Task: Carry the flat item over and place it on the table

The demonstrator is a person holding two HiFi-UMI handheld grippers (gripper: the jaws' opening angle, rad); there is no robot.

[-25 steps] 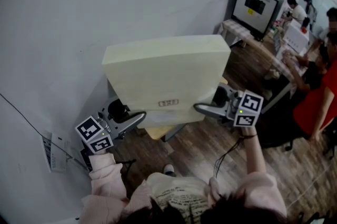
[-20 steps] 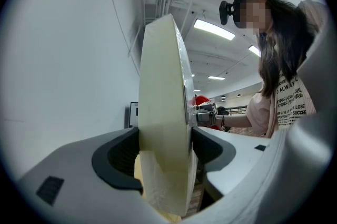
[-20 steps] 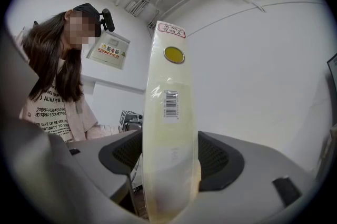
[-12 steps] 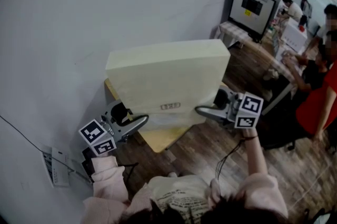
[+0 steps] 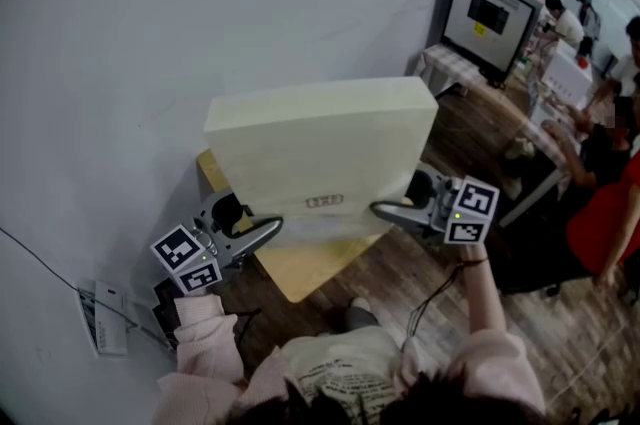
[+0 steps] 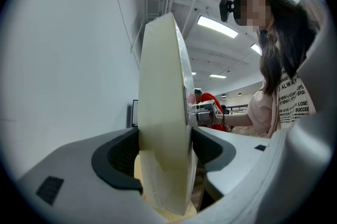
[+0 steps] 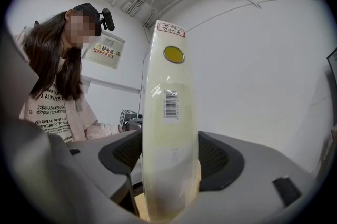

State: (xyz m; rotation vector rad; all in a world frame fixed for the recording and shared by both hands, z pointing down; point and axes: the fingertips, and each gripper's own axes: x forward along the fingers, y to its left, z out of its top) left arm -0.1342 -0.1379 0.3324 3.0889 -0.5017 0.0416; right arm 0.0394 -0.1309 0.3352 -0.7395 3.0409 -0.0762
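The flat item (image 5: pixel 320 153) is a wide cream slab in clear wrap with a small label, held upright on its edge in the head view. My left gripper (image 5: pixel 265 230) is shut on its lower left corner and my right gripper (image 5: pixel 385 210) on its lower right corner. Just under it stands the small wooden table (image 5: pixel 300 268), against the white wall. In the left gripper view the slab (image 6: pixel 163 128) fills the gap of the left gripper (image 6: pixel 166 157), both pads touching it. In the right gripper view the slab (image 7: pixel 171 128), with barcode and yellow dot, sits clamped in the right gripper (image 7: pixel 171 162).
A white wall (image 5: pixel 150 33) rises just behind the table. On the floor at the left lies a white power strip (image 5: pixel 100 318) with a cable. At the right are a monitor on a stand (image 5: pixel 487 13) and several people (image 5: pixel 600 213) on the wood floor.
Both grippers have carried the slab toward the wall and slightly down. More of the wooden table now shows beneath its lower edge. The grips are unchanged.
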